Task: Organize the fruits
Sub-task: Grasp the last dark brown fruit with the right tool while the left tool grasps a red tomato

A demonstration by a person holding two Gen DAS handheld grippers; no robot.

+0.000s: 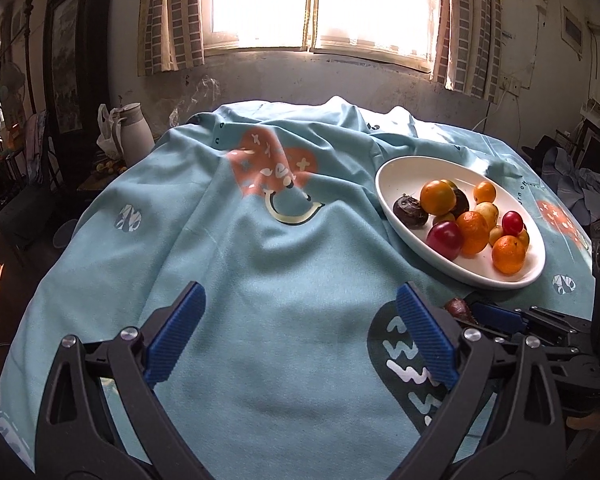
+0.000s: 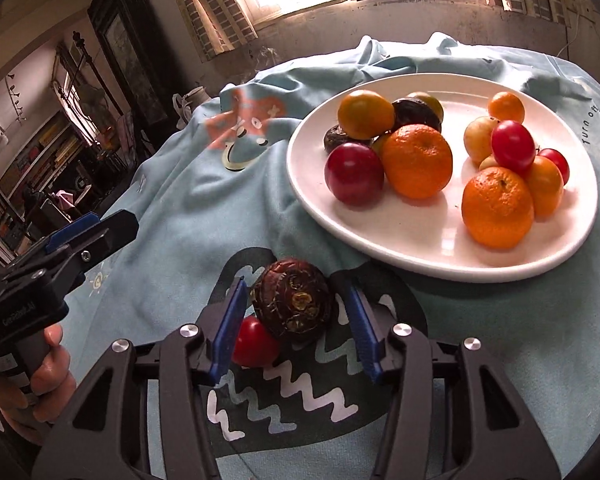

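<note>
Between our right gripper's blue fingers sits a dark brown wrinkled fruit, resting on the light blue tablecloth. Its jaws stand apart; the left pad looks to be at the fruit's side, while a clear gap shows before the right pad, so nothing is clamped. It is a squat, round thing with its scarred, ringed end turned towards our camera and slightly up; we see no clear long axis. Just behind its lower left, against the left finger, lies a small red tomato-like fruit.

Ahead and to the right of this gripper lies the white oval plate, its near rim just past the fingertips. In it we count two clusters: on the left a red plum-like fruit, a mandarin, a yellow-orange fruit and darker fruits behind; on the right a second mandarin, small red, yellow and orange fruits packed touching one another. From the left wrist view the plate's long axis runs from near right to far left.

Our left gripper hovers over bare cloth with jaws wide apart, holding nothing; the plate is ahead to its right. In the right wrist view that gripper shows to the left, gripped by our left hand.
</note>
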